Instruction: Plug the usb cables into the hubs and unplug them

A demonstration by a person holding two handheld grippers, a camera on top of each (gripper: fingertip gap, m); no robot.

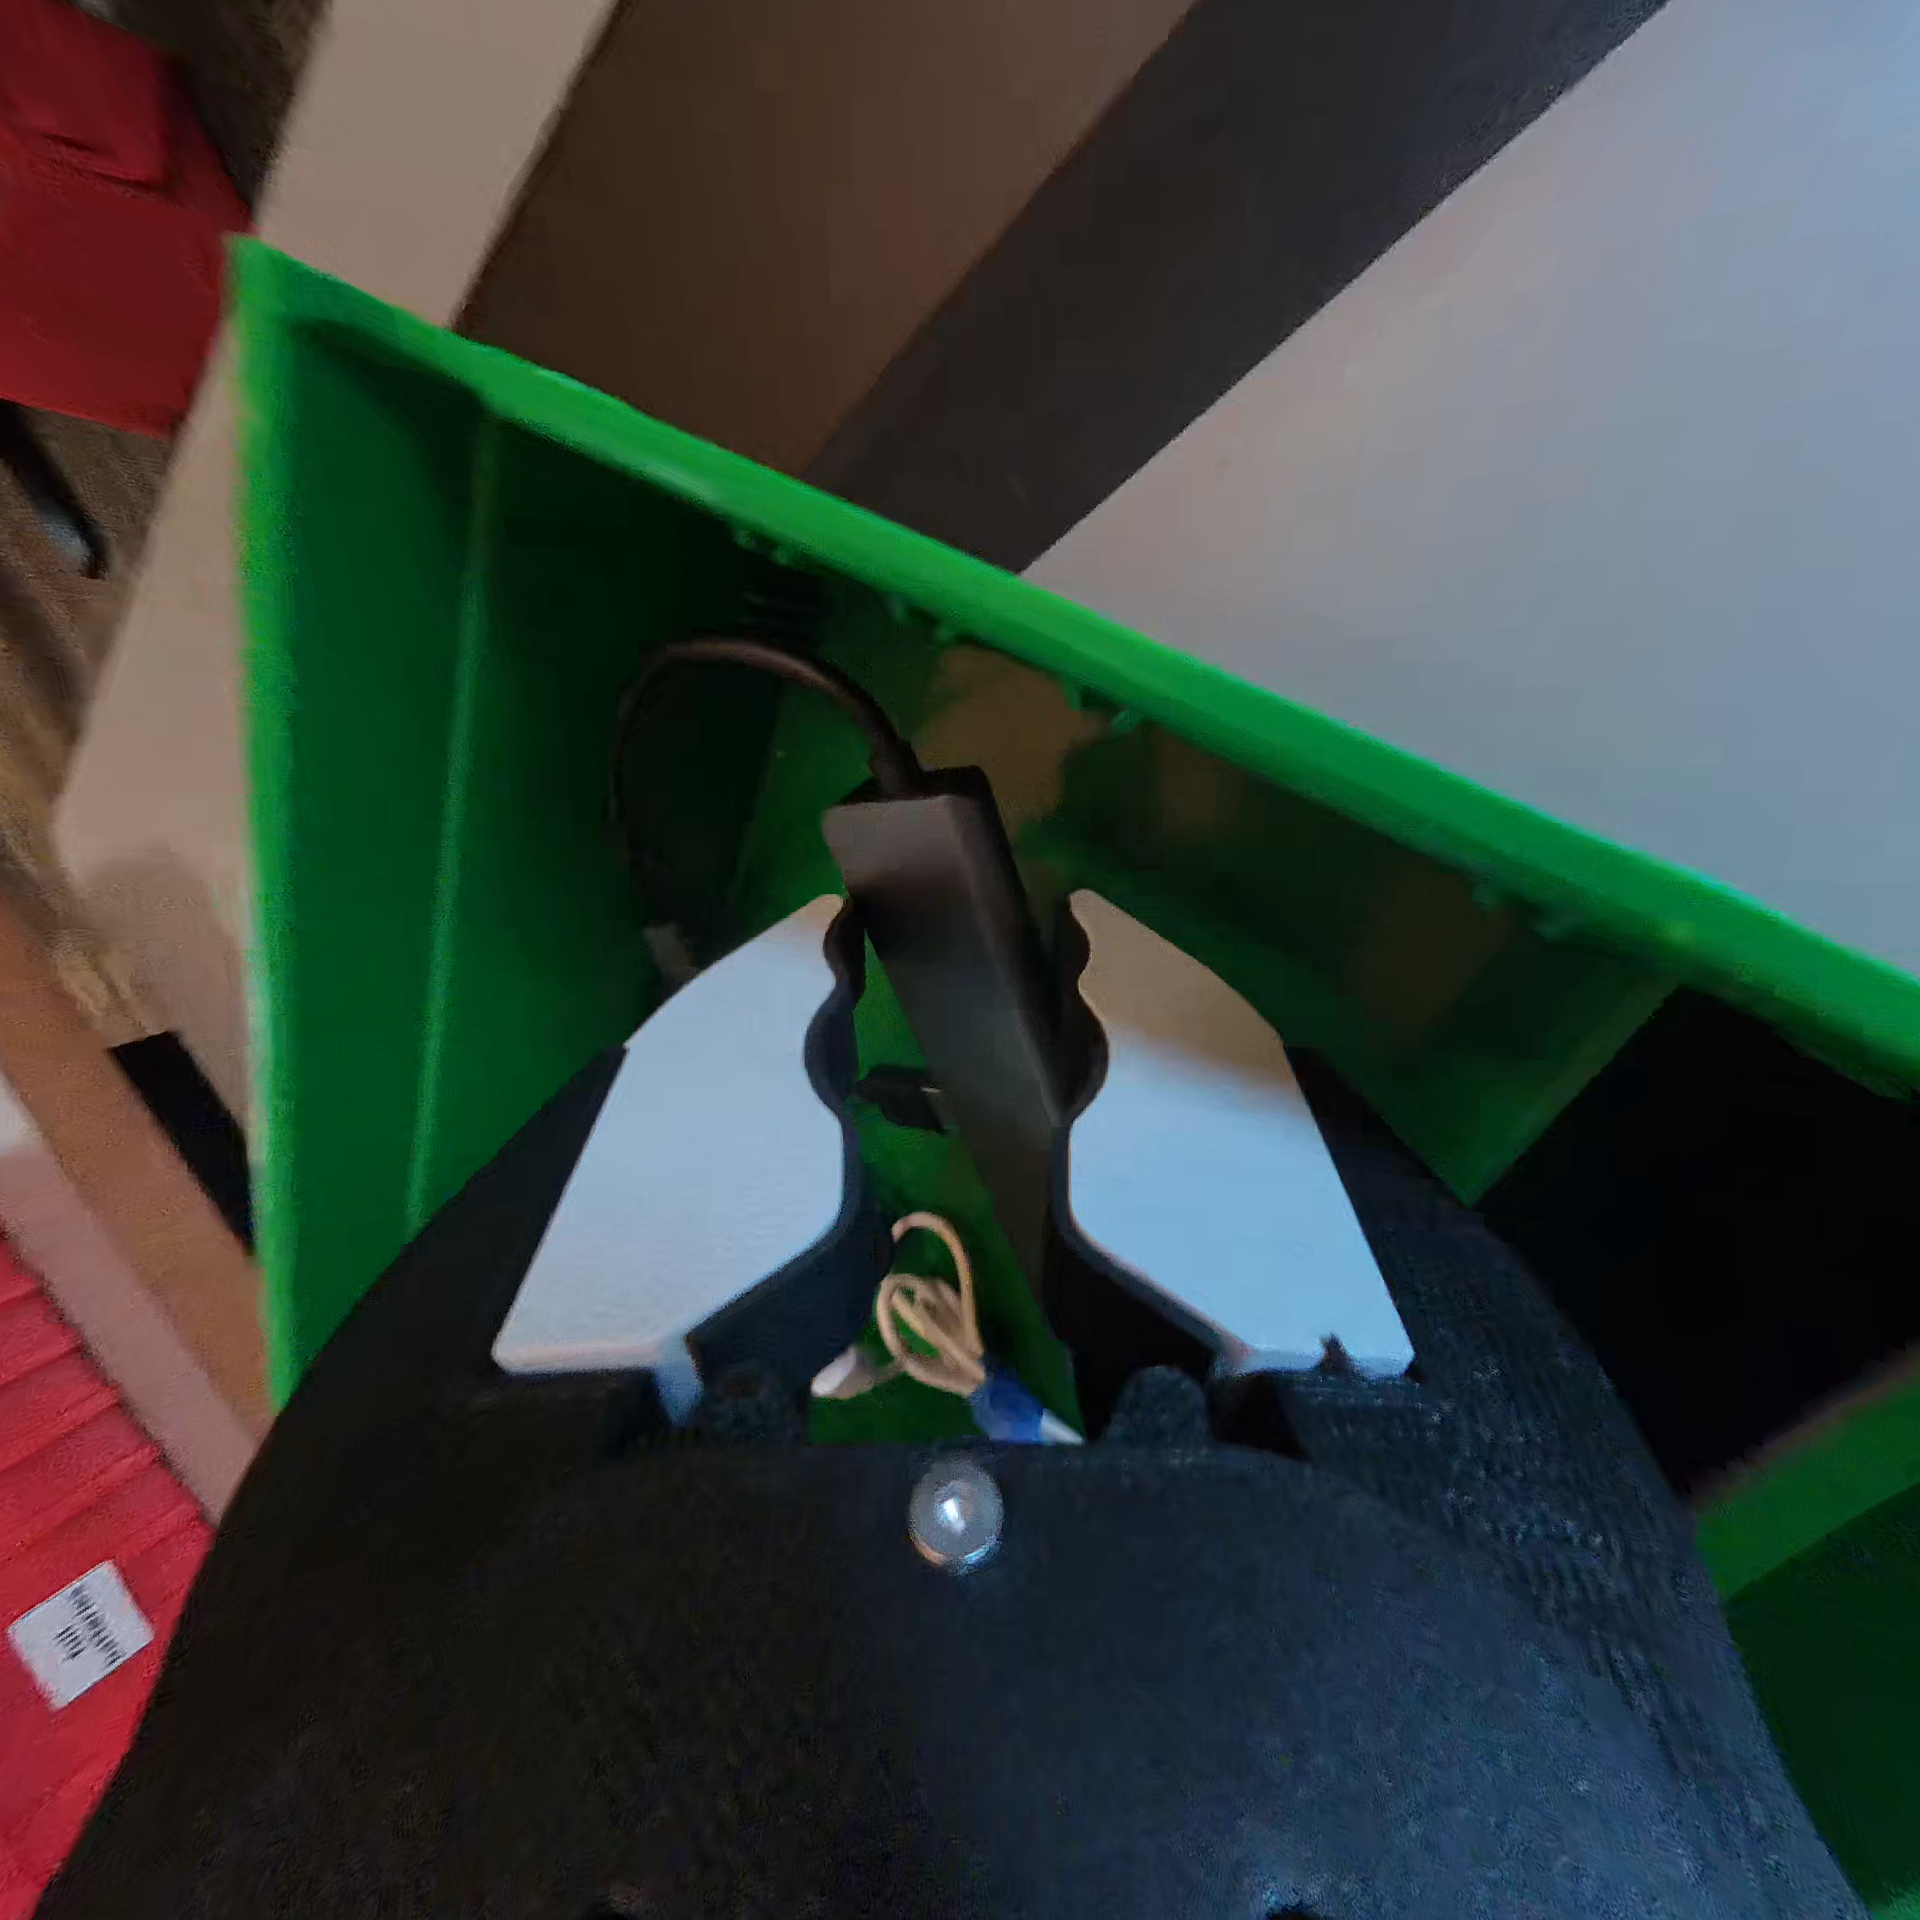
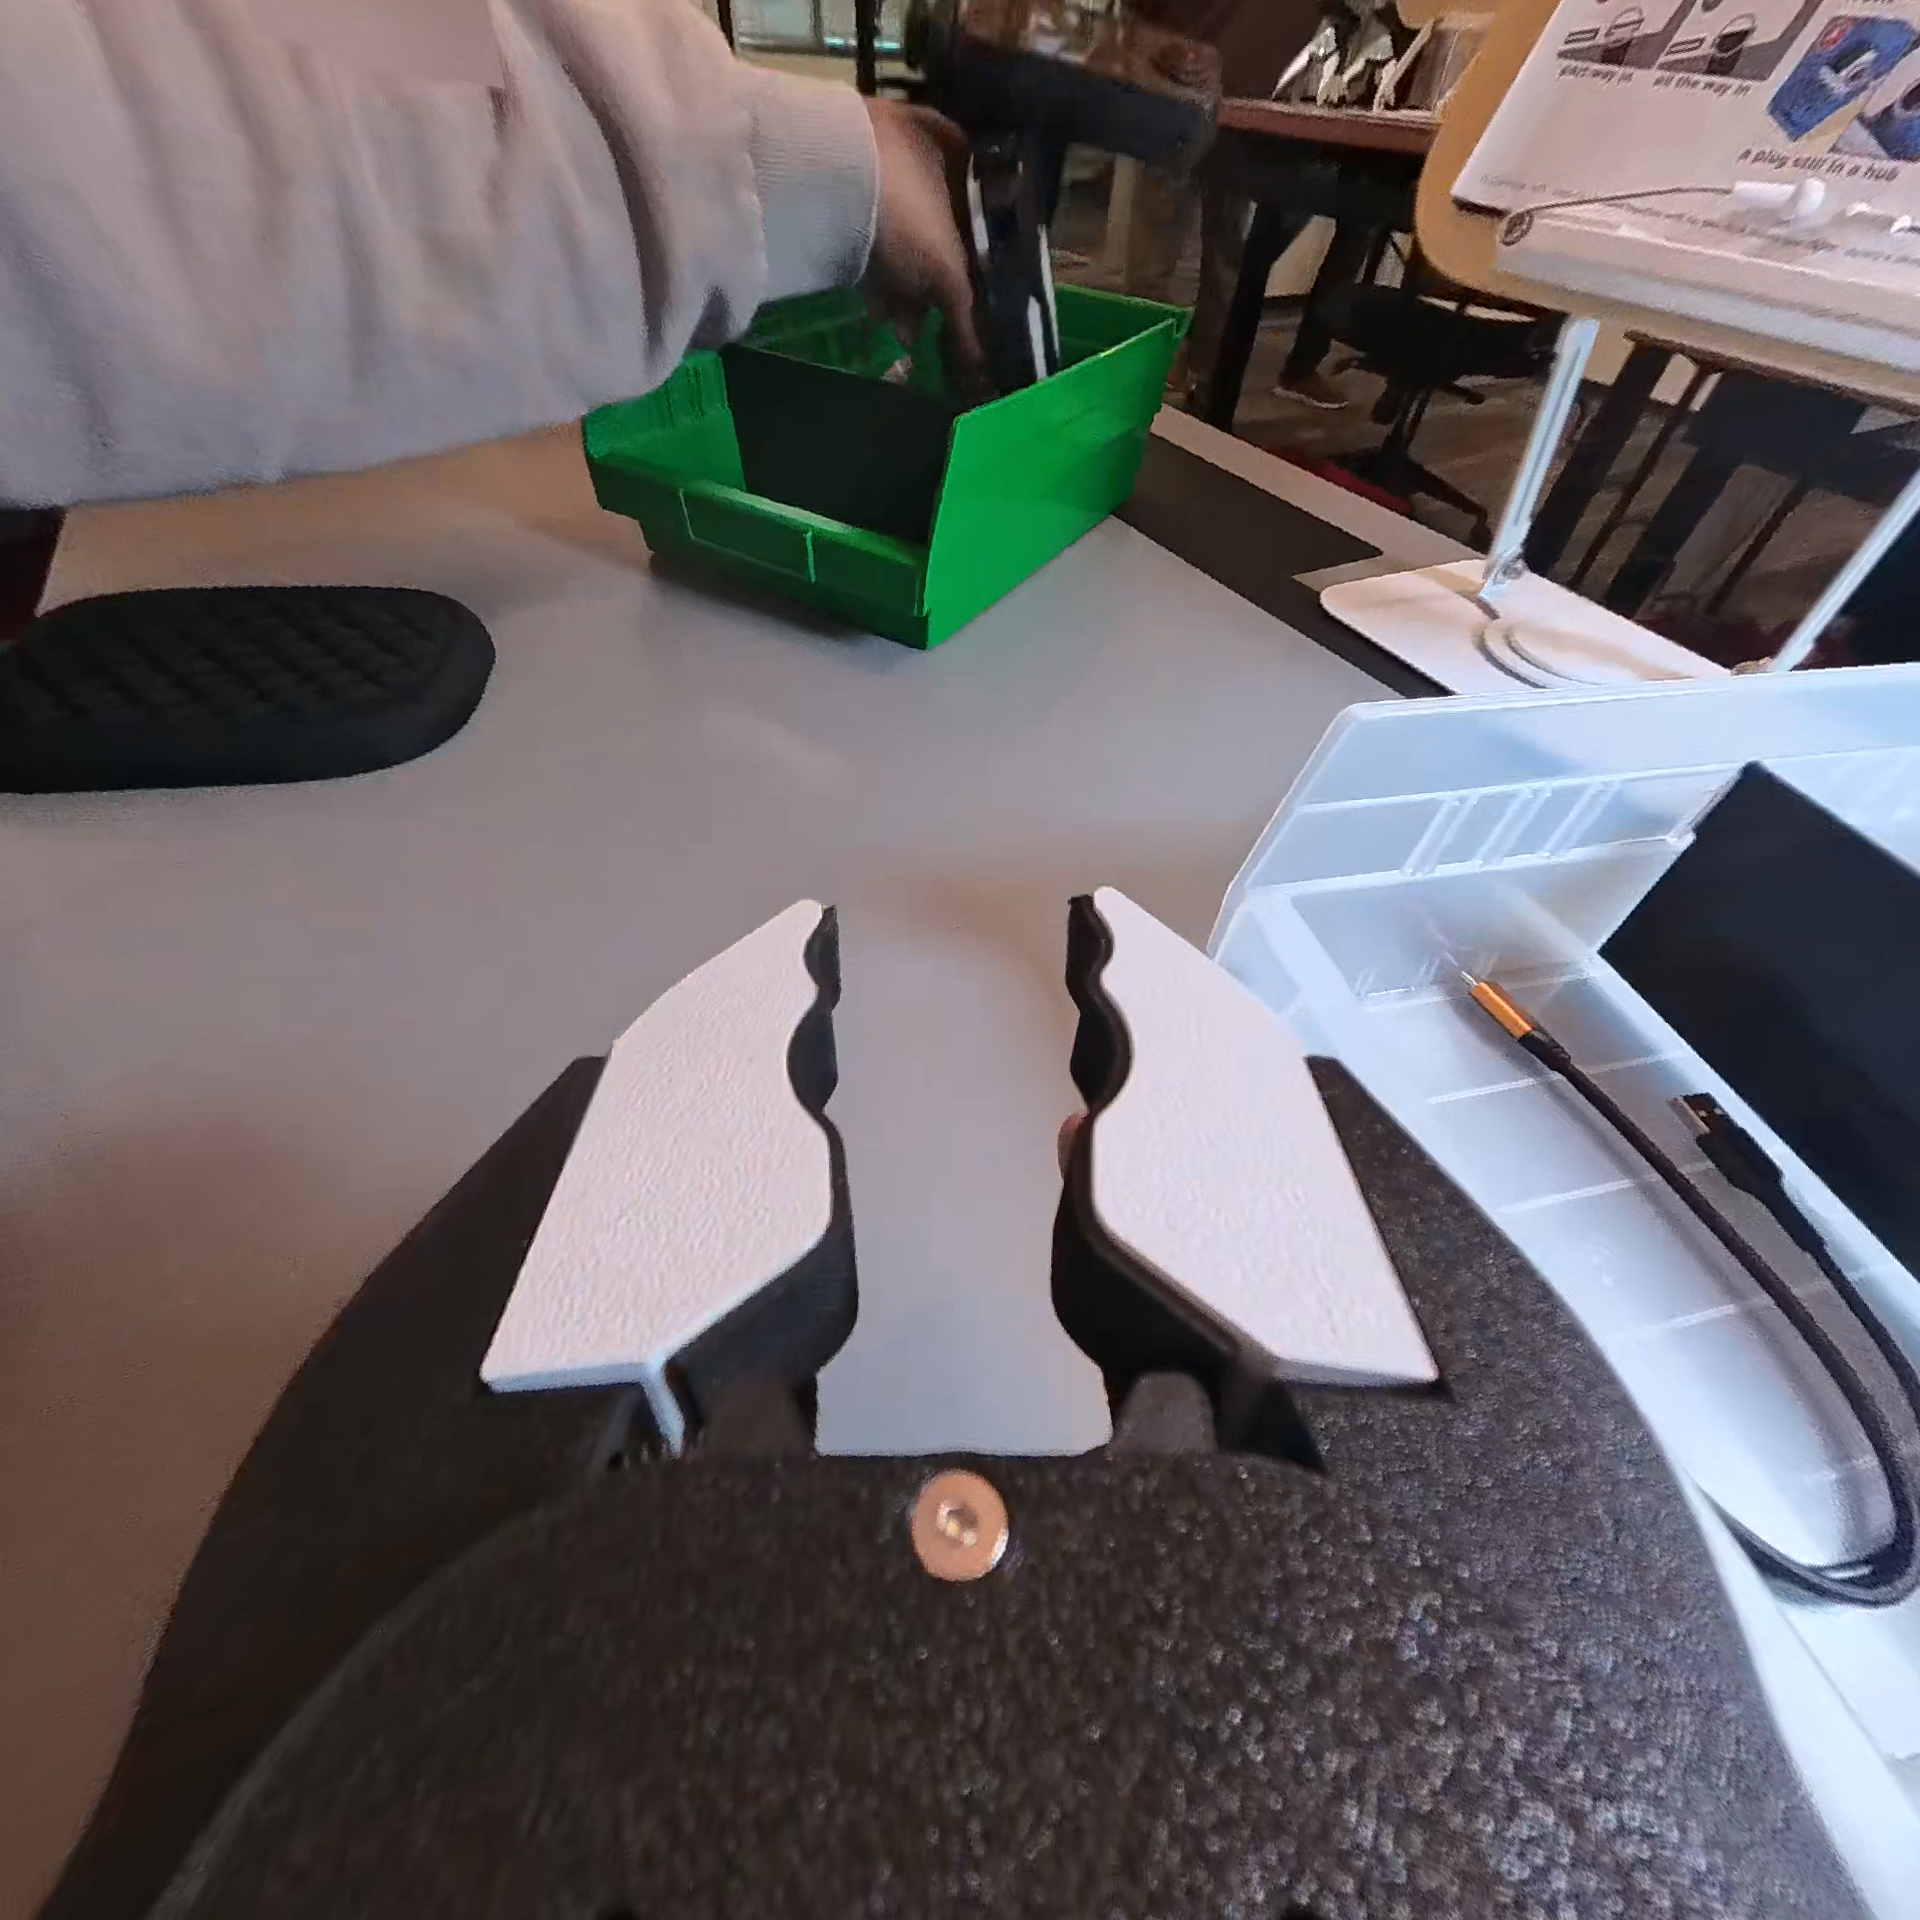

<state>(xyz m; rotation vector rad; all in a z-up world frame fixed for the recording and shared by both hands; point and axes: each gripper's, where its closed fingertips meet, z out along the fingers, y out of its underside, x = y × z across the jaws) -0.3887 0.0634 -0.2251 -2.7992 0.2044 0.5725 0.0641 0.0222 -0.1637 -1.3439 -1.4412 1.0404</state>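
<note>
In the left wrist view my left gripper (image 1: 954, 925) is inside the green bin (image 1: 436, 790), shut on a slim black USB hub (image 1: 935, 935). The hub's short black cable (image 1: 665, 727) loops up and back behind it. A small twist-tied bundle (image 1: 930, 1320) lies low between the fingers. In the right wrist view my right gripper (image 2: 951, 920) is open and empty over the grey table (image 2: 623, 831). To its right a clear plastic bin (image 2: 1455, 831) holds a black braided cable with an orange plug (image 2: 1501, 1013) and a black USB plug (image 2: 1709, 1127).
The green bin (image 2: 997, 499) stands at the table's far side with a sleeved arm (image 2: 416, 208) reaching into it. A black textured pad (image 2: 229, 675) lies at the left. A white stand (image 2: 1507, 613) with an instruction sheet is at the right rear. There is about 45 centimetres between the tips of the two grippers.
</note>
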